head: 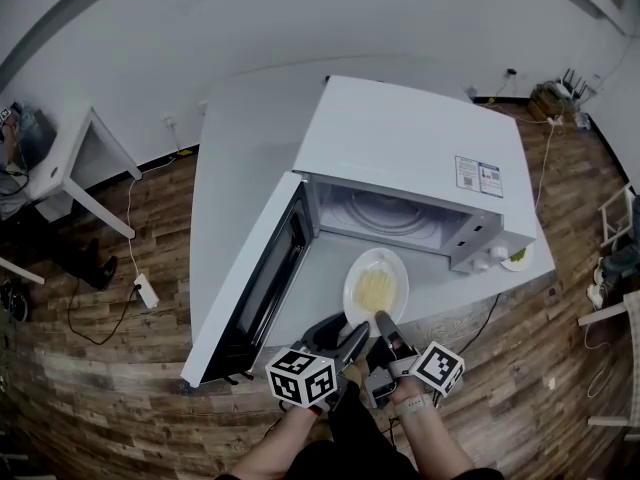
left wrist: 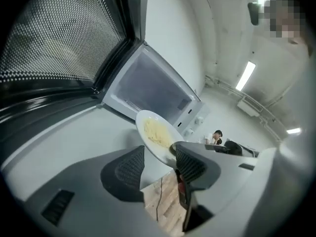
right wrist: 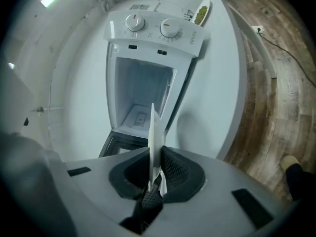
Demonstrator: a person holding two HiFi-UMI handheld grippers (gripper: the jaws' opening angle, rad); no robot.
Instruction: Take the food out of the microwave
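A white plate of pale noodles (head: 376,288) hovers over the white table (head: 235,168), just in front of the open microwave (head: 410,158). My right gripper (head: 383,322) is shut on the plate's near rim. In the right gripper view the plate (right wrist: 151,137) is edge-on, with the right gripper (right wrist: 154,176) clamped on it. My left gripper (head: 342,340) stands open just left of it, holding nothing. In the left gripper view the plate (left wrist: 157,135) lies beyond the left gripper (left wrist: 159,166), close to the right-hand pad (left wrist: 190,164). The microwave cavity (head: 385,211) holds only its glass turntable.
The microwave door (head: 255,278) hangs wide open to the left, reaching the table's front edge. A small dish of green food (head: 517,258) sits right of the microwave, and is the dish (right wrist: 200,14) in the right gripper view. A power strip (head: 146,290) lies on the wooden floor.
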